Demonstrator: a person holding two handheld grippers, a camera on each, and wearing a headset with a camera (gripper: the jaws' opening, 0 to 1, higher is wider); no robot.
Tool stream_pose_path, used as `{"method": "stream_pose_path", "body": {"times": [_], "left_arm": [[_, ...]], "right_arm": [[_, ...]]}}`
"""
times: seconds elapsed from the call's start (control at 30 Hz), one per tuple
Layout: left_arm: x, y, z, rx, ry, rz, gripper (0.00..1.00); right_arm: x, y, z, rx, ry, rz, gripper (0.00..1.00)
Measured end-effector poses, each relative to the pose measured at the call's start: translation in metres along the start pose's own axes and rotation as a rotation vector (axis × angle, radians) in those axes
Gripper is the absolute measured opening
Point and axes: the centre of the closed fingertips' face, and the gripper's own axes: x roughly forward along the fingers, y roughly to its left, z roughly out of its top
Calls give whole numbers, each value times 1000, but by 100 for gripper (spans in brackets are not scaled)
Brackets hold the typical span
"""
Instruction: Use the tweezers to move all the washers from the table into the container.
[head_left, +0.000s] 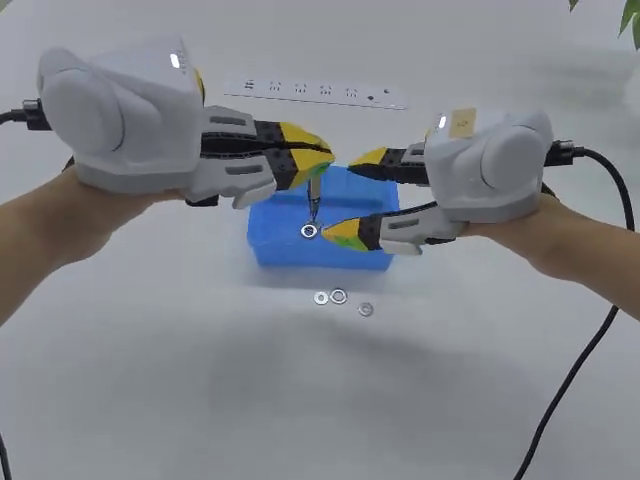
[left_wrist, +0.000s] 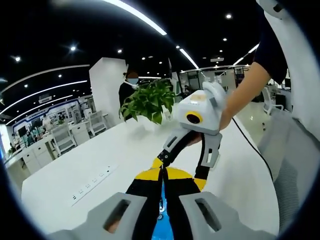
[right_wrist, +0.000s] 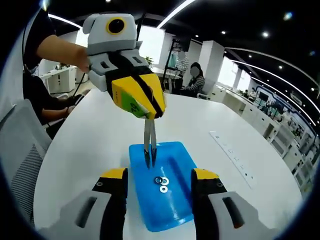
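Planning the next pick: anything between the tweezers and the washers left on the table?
Just the blue plastic container's front wall; the left gripper's thin metal tweezers must clear it to reach the silver washers.

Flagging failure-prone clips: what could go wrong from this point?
The three washers on the table lie bunched, so the tweezers may knock one away. The left claw pinches the tweezers only at their top; they could twist. The open right claw sits close to the tweezers' tip and could bump it.
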Motion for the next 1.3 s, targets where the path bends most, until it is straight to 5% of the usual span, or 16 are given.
{"method": "stream_pose_path", "body": {"times": [0.23,0.57,1.03,1.3], "left_arm": [[-11,-5,12,-11,-24,17,4],[-24,-30,24,38,-47,12,5],[-29,-49,11,0,-69,27,5],[-18,-65,-6,-31,-59,-20,5]], "right_arm": [[-11,16,-6,-17,21,-8,65],[-27,38,-13,-53,26,-27,76],[-55,51,-42,33,49,-41,100],[-66,56,-48,80,56,-64,100]]}}
